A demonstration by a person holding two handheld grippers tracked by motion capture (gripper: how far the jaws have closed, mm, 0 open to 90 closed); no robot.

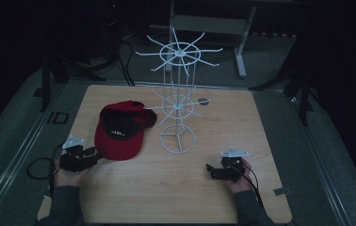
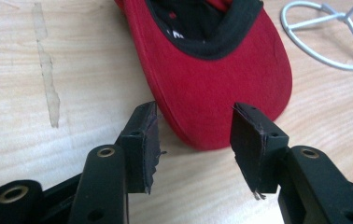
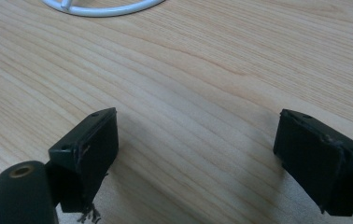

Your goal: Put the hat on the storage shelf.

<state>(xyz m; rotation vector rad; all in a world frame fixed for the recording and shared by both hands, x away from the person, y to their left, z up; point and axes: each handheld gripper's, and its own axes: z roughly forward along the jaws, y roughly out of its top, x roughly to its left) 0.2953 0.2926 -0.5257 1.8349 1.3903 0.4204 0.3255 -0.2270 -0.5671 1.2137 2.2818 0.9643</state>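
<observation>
- One red baseball cap (image 1: 119, 132) lies upside down on the wooden tabletop (image 1: 176, 188), left of centre, its black lining facing up.
- The cap's long axis runs from the far side of the tabletop toward the person; the brim (image 2: 221, 88) is the near end and points at the left gripper (image 1: 91, 153).
- One white wire display stand (image 1: 178, 94) stands upright just right of the cap, with a ring base (crossed by three spokes) and two tiers of radiating hooks; one lower hook reaches over the cap's far edge.
- Two grippers are held near the person's edge of the tabletop, one in each hand, well apart.
- In the left gripper view the left gripper (image 2: 195, 140) has its jaws spread at a moderate gap, holding nothing, with the brim's tip just ahead and between them.
- The right gripper (image 3: 198, 158) has its jaws wide apart over bare wood, holding nothing; the stand's ring base (image 3: 104, 8) lies ahead of it.
- One small dark round disc (image 1: 203, 100) (what it is cannot be told) sits on the tabletop beyond the stand.
</observation>
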